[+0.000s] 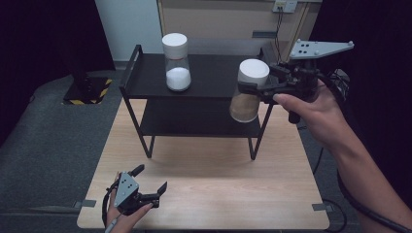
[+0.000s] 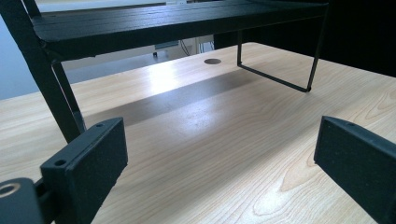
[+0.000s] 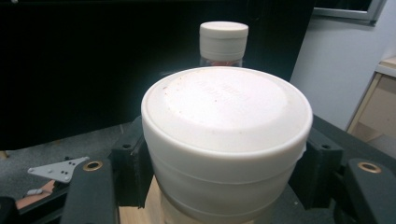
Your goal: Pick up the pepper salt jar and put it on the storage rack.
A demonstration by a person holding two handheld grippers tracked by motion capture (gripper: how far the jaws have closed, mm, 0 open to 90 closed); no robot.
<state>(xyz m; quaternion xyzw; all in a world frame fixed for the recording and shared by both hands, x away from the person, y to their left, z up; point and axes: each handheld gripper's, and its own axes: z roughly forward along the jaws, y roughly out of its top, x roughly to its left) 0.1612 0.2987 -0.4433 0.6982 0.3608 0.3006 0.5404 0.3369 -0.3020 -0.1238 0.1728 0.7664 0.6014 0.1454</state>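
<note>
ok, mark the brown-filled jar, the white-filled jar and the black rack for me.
brown-filled jar (image 1: 244,106): high view, on its glass body below the right gripper's jaws.
white-filled jar (image 1: 178,77): high view, on the white powder in its lower half.
black rack (image 1: 216,76): high view, on a bare part of the top shelf.

The jar of brown powder (image 1: 247,94) — clear glass body, broad white screw lid — hangs upright in the air at the right end of the black shelf rack (image 1: 145,82), its base off the top shelf, just past that shelf's front right corner.
</note>
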